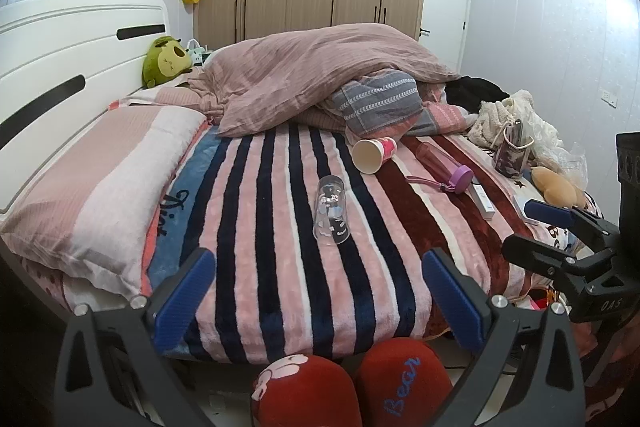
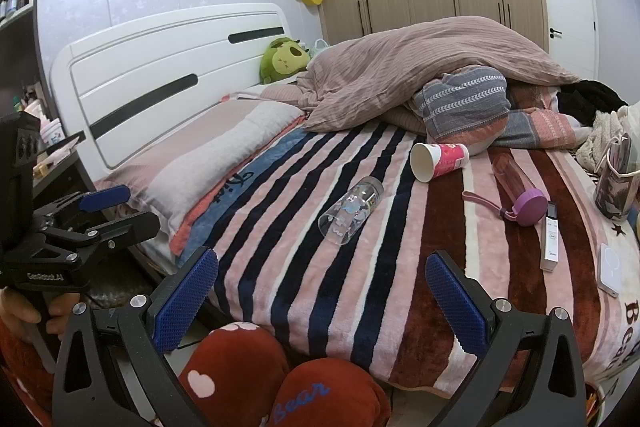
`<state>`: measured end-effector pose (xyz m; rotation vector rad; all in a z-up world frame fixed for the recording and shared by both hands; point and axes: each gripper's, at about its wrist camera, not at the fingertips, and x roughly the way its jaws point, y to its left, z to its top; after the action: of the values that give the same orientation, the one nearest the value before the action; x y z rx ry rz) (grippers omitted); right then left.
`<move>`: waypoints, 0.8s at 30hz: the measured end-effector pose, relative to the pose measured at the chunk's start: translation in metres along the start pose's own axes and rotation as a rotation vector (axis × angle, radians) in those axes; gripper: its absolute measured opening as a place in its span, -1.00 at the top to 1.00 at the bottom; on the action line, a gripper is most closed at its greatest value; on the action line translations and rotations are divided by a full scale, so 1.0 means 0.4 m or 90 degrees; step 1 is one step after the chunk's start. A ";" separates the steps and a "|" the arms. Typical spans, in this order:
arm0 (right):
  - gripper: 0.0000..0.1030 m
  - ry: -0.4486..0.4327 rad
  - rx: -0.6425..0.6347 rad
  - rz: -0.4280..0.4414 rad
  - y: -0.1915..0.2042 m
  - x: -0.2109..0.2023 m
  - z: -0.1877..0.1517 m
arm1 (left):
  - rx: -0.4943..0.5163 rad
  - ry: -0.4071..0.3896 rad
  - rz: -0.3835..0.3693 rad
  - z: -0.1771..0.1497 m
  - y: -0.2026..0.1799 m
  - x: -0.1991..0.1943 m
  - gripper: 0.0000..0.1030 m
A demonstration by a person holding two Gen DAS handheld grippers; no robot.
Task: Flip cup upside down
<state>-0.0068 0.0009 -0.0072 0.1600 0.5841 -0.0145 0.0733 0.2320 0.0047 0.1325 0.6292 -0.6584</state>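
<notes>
A clear glass cup [image 1: 331,210] with cartoon prints lies on its side on the striped blanket, its open mouth toward me; it also shows in the right wrist view [image 2: 351,209]. A pink paper cup [image 1: 373,153] lies on its side farther back, also seen in the right wrist view [image 2: 438,160]. My left gripper [image 1: 320,267] is open and empty, held before the bed's near edge, short of the glass cup. My right gripper [image 2: 322,271] is open and empty, likewise short of the cup. Each gripper appears at the other view's edge.
A pink bottle with purple lid [image 2: 520,191], a white remote [image 2: 551,239] and a white box [image 2: 610,273] lie to the right. A pillow [image 1: 100,179] lies left, a heaped duvet [image 1: 320,75] behind. Red slippers [image 1: 348,387] are below the bed edge.
</notes>
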 end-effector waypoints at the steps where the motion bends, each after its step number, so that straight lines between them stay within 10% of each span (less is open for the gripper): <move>1: -1.00 0.000 0.001 0.000 0.000 0.000 0.000 | 0.000 0.000 -0.001 0.000 0.000 0.002 -0.99; 24: -1.00 0.004 0.004 0.003 -0.008 0.009 -0.012 | -0.002 0.006 0.000 -0.016 0.009 0.045 -0.99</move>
<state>-0.0065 -0.0015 -0.0136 0.1683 0.5895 -0.0113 0.0836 0.2273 -0.0111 0.1334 0.6394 -0.6578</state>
